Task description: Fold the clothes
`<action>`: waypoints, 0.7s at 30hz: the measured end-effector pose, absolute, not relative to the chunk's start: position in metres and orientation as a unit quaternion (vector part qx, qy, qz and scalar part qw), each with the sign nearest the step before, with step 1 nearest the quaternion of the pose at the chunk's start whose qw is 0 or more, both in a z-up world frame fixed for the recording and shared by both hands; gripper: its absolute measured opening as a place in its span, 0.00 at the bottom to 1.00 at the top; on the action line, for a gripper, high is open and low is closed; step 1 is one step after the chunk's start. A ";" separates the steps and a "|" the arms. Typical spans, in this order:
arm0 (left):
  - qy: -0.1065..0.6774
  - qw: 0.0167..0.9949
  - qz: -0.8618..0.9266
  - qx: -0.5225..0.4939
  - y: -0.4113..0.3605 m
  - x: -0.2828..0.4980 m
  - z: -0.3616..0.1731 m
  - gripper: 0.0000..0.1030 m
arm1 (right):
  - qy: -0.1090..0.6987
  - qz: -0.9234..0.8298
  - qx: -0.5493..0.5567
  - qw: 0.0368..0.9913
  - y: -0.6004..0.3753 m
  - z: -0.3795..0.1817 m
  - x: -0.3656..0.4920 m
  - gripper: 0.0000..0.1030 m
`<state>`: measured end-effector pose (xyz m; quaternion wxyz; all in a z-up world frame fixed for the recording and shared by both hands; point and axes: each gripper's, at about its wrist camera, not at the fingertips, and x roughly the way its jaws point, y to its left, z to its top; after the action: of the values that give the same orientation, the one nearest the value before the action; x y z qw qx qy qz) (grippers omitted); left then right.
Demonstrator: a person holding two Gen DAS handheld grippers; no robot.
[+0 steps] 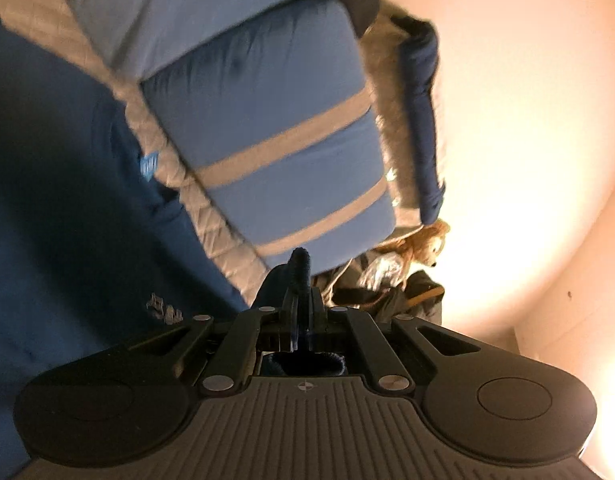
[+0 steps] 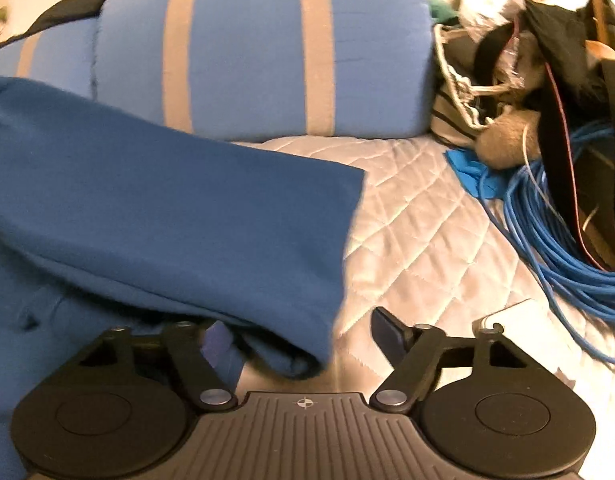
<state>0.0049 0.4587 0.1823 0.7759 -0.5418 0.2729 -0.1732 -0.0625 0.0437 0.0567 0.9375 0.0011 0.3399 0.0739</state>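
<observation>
We see pale printing on the dark blue garment (image 1: 67, 208), too blurred to read. Our left gripper (image 1: 301, 280) is clamped on its fabric; our right gripper (image 2: 303, 340) stands open around a fold above the quilted bedspread (image 2: 407, 240).

Your dark blue garment (image 2: 155, 208): folded sleeve draped across quilted bed, cuff edge lifted, slightly blurred.

The blue garment (image 2: 155, 208) is matt, soft knit cloth. The bedcover (image 2: 419, 240) is pale quilted fabric with stitched diamonds. The blue cable (image 2: 555, 248) looks smooth plastic.
</observation>
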 end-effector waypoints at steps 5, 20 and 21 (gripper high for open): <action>0.248 0.791 -0.152 -0.539 0.487 -0.007 0.196 0.04 | 0.332 0.070 0.010 0.941 0.051 0.056 -0.051 0.58; 0.290 0.832 -0.051 -0.471 0.567 -0.050 0.173 0.04 | 0.292 0.130 -0.213 0.923 0.100 0.054 -0.057 0.20; 0.301 0.837 -0.044 -0.455 0.567 -0.051 0.169 0.04 | 0.294 0.135 -0.220 0.920 0.102 0.053 -0.057 0.14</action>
<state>-0.0513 0.5673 0.1686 0.8368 -0.4553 0.3008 -0.0441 -0.0569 0.1020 0.0532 0.9205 -0.2202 0.2935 0.1347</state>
